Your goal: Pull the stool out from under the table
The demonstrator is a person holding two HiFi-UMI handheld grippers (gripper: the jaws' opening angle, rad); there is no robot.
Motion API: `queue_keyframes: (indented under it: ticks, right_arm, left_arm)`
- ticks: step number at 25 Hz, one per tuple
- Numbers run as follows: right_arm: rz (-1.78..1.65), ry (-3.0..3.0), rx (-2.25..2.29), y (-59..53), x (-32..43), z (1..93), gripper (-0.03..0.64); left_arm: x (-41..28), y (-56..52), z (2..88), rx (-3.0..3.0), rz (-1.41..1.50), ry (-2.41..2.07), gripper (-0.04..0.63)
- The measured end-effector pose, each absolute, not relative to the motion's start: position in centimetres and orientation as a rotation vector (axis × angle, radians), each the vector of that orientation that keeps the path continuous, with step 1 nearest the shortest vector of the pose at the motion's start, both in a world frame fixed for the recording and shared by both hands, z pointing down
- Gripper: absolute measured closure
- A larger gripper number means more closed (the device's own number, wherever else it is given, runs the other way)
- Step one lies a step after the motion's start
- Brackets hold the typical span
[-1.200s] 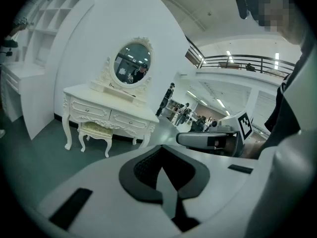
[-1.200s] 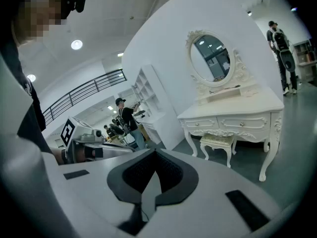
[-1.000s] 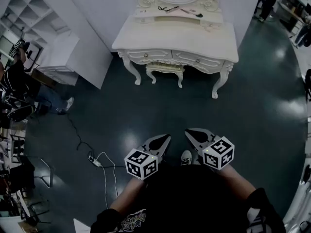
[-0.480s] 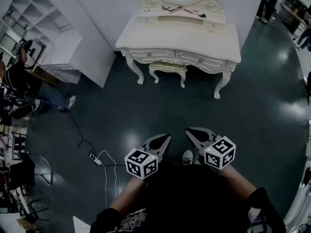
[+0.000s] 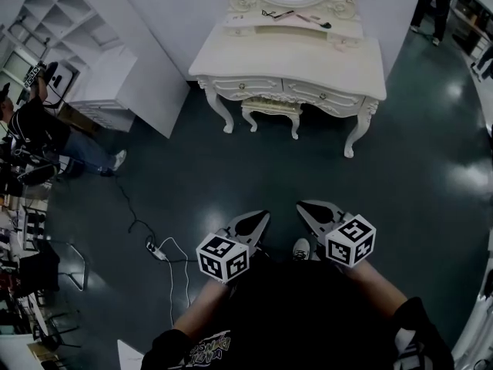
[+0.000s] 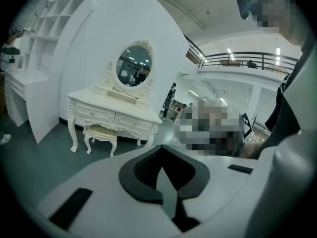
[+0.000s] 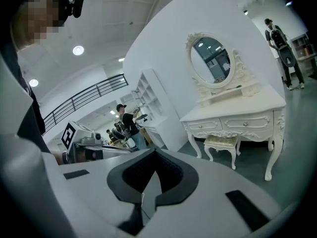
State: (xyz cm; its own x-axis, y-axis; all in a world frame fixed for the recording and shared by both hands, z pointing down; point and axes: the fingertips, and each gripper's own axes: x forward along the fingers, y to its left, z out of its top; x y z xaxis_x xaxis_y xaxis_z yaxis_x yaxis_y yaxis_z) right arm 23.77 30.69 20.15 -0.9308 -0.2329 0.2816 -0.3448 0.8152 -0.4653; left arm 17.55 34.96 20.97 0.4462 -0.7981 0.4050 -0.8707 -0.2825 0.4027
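Observation:
A small cream stool with carved legs stands tucked under the white dressing table, which carries an oval mirror. The stool also shows in the left gripper view and the stool in the right gripper view, far ahead of the jaws. My left gripper and right gripper are held close to my body, well short of the table, both shut with nothing between the jaws. The dark floor lies between them and the stool.
A white shelf unit and cabinet stand left of the table. A cable with a power strip lies on the floor to the left. A person sits among equipment at the far left. My shoe shows between the grippers.
The table and stool have shifted slightly right and lower in the head view, as my view drifts. The grippers hold the same pose, both still shut.

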Motion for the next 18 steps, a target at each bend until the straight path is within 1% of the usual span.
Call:
queue_keyframes:
  ticks: [12, 18]
  right_arm:
    - [0.796, -2.804, 0.459, 29.6, 24.6, 20.3, 0.589]
    - [0.789, -2.789, 0.531, 28.4, 24.1, 20.7, 0.589]
  left_arm:
    - [16.5, 34.7, 20.8, 2.102, 0.193, -1.469, 0.589]
    - [14.0, 34.1, 21.3, 2.103, 0.197, -1.486, 0.588]
